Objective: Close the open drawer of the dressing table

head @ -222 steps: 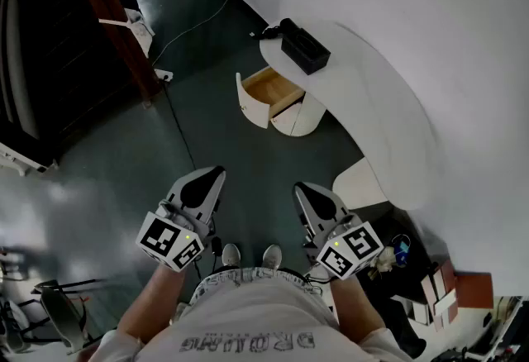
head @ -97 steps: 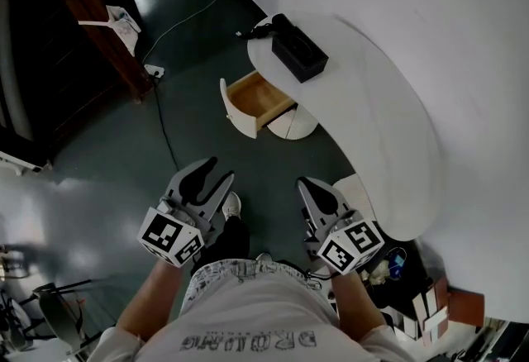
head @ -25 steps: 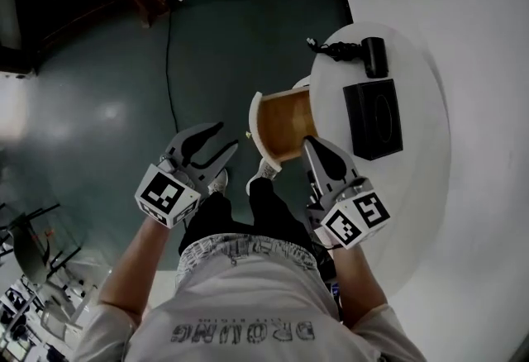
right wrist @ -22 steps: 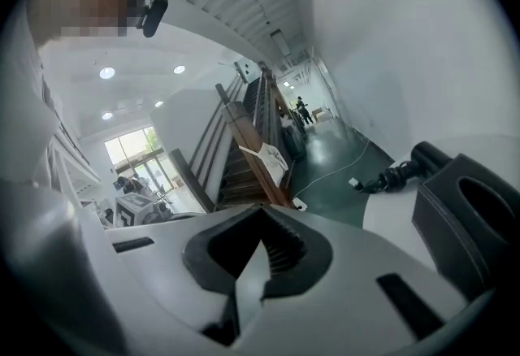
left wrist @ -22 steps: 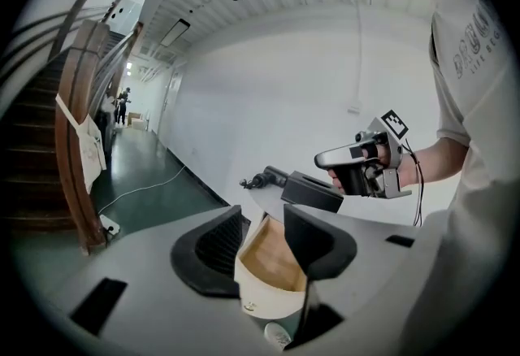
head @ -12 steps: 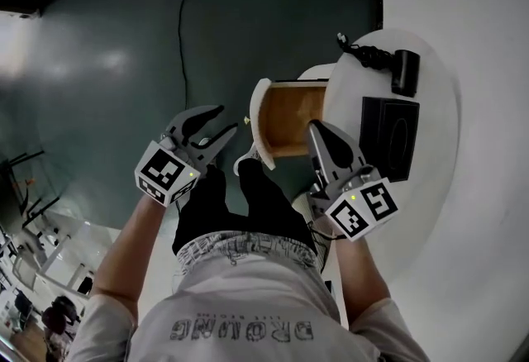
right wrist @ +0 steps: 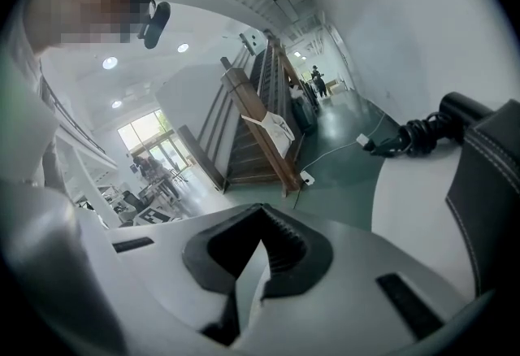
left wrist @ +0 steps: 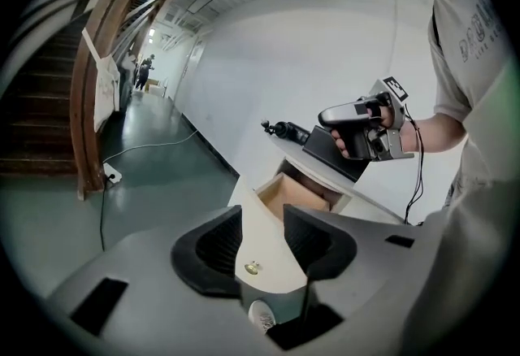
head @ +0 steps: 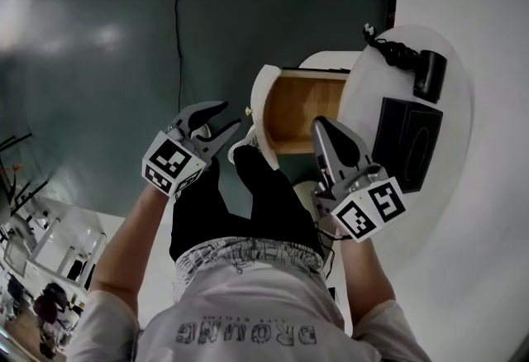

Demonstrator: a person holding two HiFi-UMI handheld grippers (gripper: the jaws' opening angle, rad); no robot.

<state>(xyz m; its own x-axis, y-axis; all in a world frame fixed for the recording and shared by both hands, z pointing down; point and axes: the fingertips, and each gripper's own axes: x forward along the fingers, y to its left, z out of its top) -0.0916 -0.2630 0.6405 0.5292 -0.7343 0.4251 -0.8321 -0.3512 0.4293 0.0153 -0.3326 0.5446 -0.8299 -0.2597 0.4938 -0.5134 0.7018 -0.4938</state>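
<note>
The dressing table's drawer [head: 302, 111] stands pulled out, its wooden inside showing under the round white top [head: 368, 96]. The curved white drawer front [head: 266, 116] carries a small brass knob [head: 247, 111]. My left gripper [head: 230, 118] is open just left of that front. In the left gripper view the drawer front [left wrist: 272, 253] and its knob [left wrist: 253, 267] lie between the spread jaws of my left gripper [left wrist: 262, 216]. My right gripper [head: 318, 122] hovers over the drawer's near right corner, shut and empty. In the right gripper view my right gripper [right wrist: 258, 212] has its tips touching.
A black box [head: 409, 145] and a black hair dryer [head: 430, 75] with its cord lie on the tabletop. The person's legs [head: 256, 195] and a shoe [head: 245, 137] stand by the drawer front. A cable [head: 176, 5] runs across the dark green floor; a wooden staircase [left wrist: 93, 102] rises at left.
The person has walked up to the dressing table. Over the last second my left gripper has come closer to the drawer front, and my right gripper stays over the drawer's corner.
</note>
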